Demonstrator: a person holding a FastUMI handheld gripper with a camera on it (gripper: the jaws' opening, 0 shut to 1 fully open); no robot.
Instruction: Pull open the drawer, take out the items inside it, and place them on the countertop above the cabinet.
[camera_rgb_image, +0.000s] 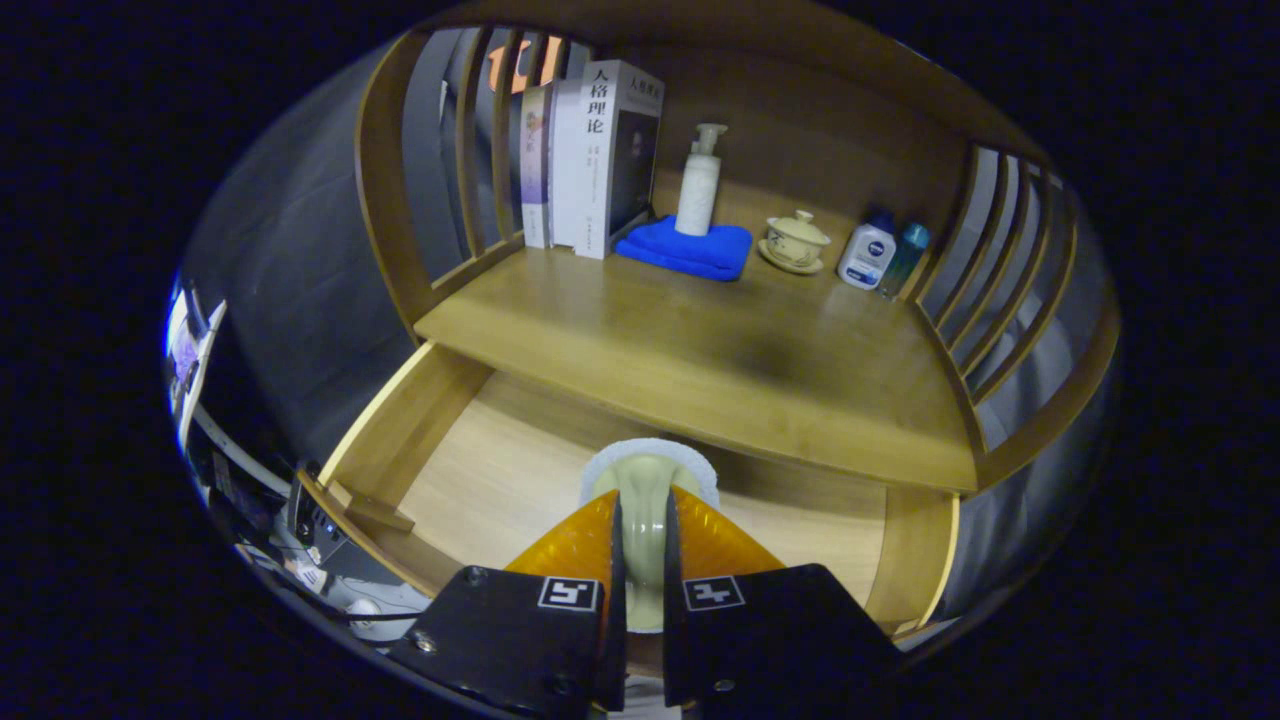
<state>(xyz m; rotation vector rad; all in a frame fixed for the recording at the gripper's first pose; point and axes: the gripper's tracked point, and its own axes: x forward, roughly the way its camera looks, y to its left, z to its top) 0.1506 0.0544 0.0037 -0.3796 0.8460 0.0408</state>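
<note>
- The fingers (640, 530) are pinching a pale brush (645, 490) with a white fluffy rim; both press on its handle, one from each side.
- The brush is held above the open drawer (400, 440), near the front edge of the table (700, 350).
- The drawer is pulled out below the table; its wooden floor is bare where it shows, and the fingers hide its middle.
- Everything else stands along the back of the table, under a wooden frame with slatted sides.
- A row of upright books (600, 150) stands at the back left corner of the table, against the slats.
- Just right of the books lies a folded blue cloth (690, 252), and a white pump bottle (699, 185) stands upright on it.
- Right of the cloth sits a lidded teacup (797, 238) on its saucer.
- In the back right corner of the table stand a white bottle with a blue cap (867, 253) and a teal bottle (906, 255), touching or nearly so.
</note>
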